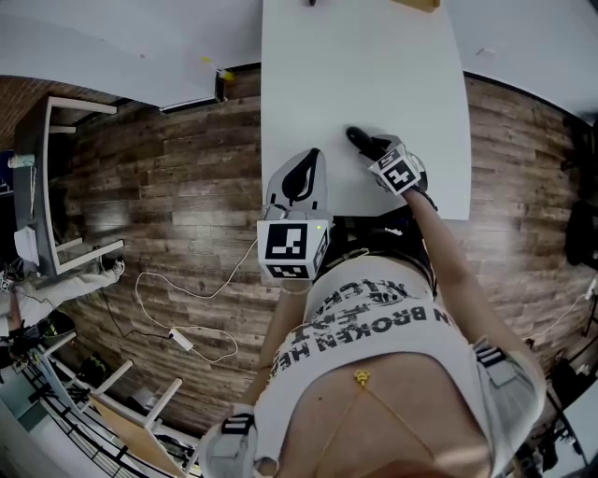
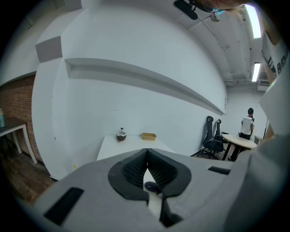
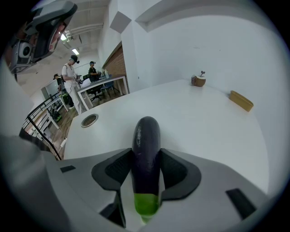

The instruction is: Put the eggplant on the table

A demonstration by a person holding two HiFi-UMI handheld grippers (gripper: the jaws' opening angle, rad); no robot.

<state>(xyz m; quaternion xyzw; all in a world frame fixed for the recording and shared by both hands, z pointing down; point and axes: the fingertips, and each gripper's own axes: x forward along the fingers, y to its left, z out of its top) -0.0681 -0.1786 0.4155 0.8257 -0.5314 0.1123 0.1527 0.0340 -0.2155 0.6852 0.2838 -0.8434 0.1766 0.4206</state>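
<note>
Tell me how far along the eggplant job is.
Done: the eggplant is over the white table. In hand: the right gripper grips it; whether it touches the table is unclear. To do: set it down and release. The left gripper is shut, empty.

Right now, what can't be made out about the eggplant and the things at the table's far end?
1. Whether the dark purple, green-stemmed eggplant touches the white table: in the right gripper view the right hand-held gripper hides its underside; in the head view it is too small.
2. What the small brown round object is: too small in both gripper views.
3. The flat tan tray: cut by the head view's top edge.
</note>
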